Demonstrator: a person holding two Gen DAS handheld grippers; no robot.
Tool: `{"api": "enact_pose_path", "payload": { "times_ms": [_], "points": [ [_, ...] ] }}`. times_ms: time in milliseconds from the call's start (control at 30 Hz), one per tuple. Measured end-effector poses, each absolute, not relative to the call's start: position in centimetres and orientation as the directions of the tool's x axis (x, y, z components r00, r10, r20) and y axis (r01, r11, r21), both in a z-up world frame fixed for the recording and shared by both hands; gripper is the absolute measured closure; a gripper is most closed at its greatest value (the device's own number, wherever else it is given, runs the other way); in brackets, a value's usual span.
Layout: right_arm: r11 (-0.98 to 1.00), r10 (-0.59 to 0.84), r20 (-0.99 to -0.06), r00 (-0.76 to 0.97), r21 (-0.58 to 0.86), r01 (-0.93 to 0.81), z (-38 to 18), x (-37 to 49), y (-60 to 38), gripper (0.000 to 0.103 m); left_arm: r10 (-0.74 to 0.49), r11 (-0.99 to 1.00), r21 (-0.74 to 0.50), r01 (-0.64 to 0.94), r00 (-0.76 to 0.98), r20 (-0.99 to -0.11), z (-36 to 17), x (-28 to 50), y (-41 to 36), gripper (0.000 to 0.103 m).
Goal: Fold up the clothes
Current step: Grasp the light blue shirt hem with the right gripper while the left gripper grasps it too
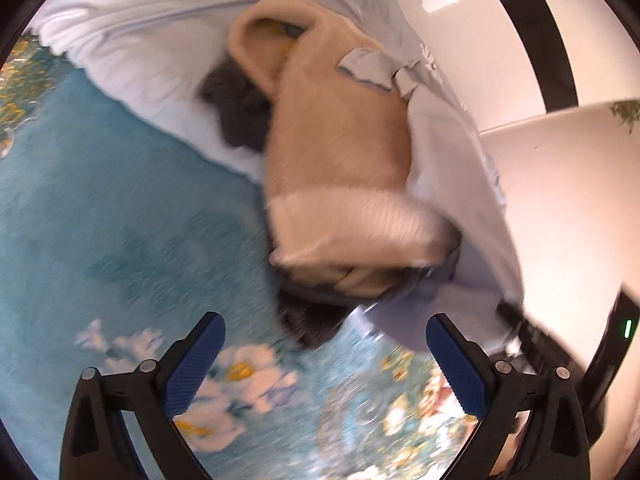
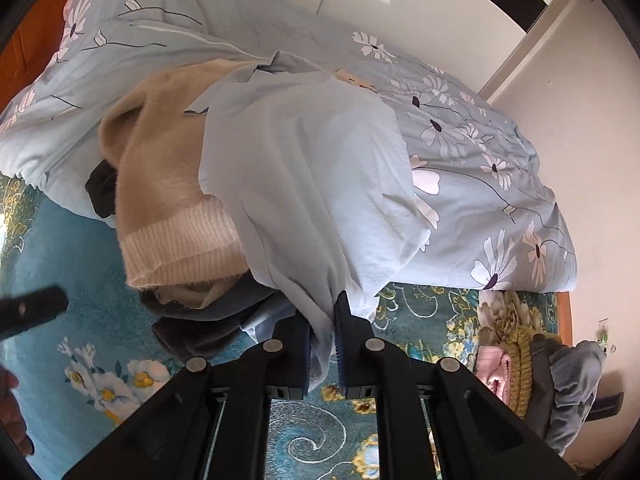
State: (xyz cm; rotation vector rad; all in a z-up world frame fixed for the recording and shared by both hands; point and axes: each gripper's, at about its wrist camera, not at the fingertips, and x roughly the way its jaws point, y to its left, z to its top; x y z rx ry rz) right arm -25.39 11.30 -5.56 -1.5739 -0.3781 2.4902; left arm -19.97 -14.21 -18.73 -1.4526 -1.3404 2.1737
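Observation:
A pale blue shirt (image 2: 304,176) drapes over a heap of clothes on the bed. My right gripper (image 2: 323,322) is shut on the shirt's lower edge, and the cloth hangs stretched from its jaws. Under the shirt lies a fuzzy beige sweater (image 2: 160,184) with a ribbed cream hem, and beneath that some dark grey garments (image 2: 200,320). In the left wrist view my left gripper (image 1: 326,342) stands open above the teal floral bedspread (image 1: 120,248), just short of the beige sweater (image 1: 340,152) and the pale blue shirt (image 1: 448,184). Nothing lies between its blue pads (image 1: 456,364).
A light blue flowered duvet (image 2: 480,168) is bunched behind the clothes. At the right lies another pile with pink, mustard knit and grey garments (image 2: 532,368). White wall and cabinet panels (image 1: 560,184) stand beyond. A hand (image 2: 12,408) shows at the left edge.

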Motion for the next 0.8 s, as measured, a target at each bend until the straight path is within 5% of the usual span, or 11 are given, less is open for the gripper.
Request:
{"api": "enact_pose_path", "payload": {
  "times_ms": [133, 433, 533, 600, 800],
  "points": [
    [-0.941, 0.229, -0.85, -0.474, -0.318, 0.117, -5.6, -25.0, 9.0, 0.093, 0.655, -0.486, -0.827, 0.284, -0.508, -0.559, -18.6, -25.8, -12.9, 0.003],
    [-0.815, 0.068, -0.838, -0.542, -0.36, 0.454, -6.6, -25.0, 2.6, 0.093, 0.711, -0.37, -0.878, 0.302, -0.517, -0.477, -19.7, -35.0, -8.9, 0.028],
    [-0.796, 0.056, -0.838, -0.542, -0.365, 0.483, -6.7, -25.0, 2.5, 0.093, 0.701, -0.369, -0.88, 0.298, -0.532, -0.474, -18.7, -36.2, -8.3, 0.059],
    [-0.794, 0.064, -0.839, -0.54, -0.371, 0.482, -6.6, -24.9, 2.9, 0.093, 0.681, -0.395, -0.873, 0.285, -0.547, -0.487, -17.5, -36.5, -8.0, 0.101],
    [-0.814, 0.089, -0.826, -0.556, -0.382, 0.438, -4.6, -24.4, 4.8, 0.093, 0.626, -0.429, -0.878, 0.213, -0.631, -0.459, -12.4, -34.7, -7.9, 0.101]
  ]
}}
